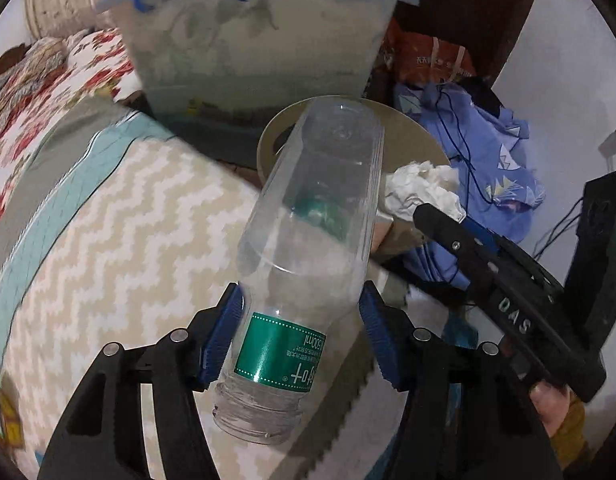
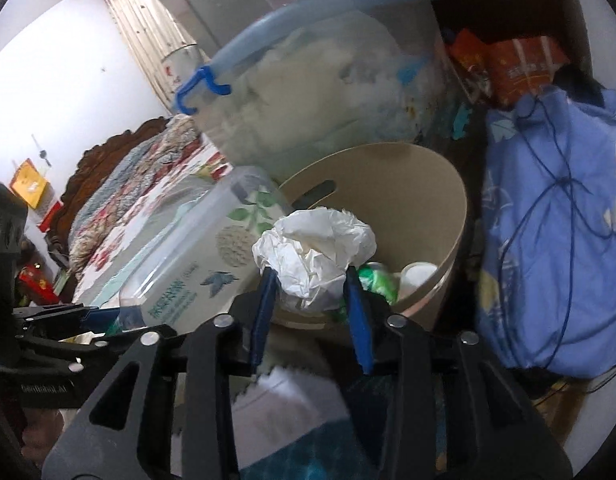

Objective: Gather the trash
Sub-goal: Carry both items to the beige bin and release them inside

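Observation:
My left gripper (image 1: 301, 292) is shut on a clear plastic bottle (image 1: 308, 208) with a green label, its blue pads pressing on both sides just above the label. The capless neck faces the camera and the base points at a beige round bin (image 1: 412, 120). In the right wrist view my right gripper (image 2: 309, 274) is shut on a crumpled white paper wad (image 2: 316, 244), held over the near rim of the bin (image 2: 448, 184). The bottle (image 2: 195, 256) and left gripper (image 2: 103, 314) show at its left. The right gripper (image 1: 428, 212) with the wad (image 1: 424, 184) shows beside the bottle.
The bin holds a green-and-white wrapper (image 2: 378, 280) and a white cup (image 2: 418, 272). A clear storage box with a blue lid (image 2: 328, 80) stands right behind it. A blue cloth bundle (image 2: 548, 240) lies to the right, a bed with a chevron blanket (image 1: 127, 240) to the left.

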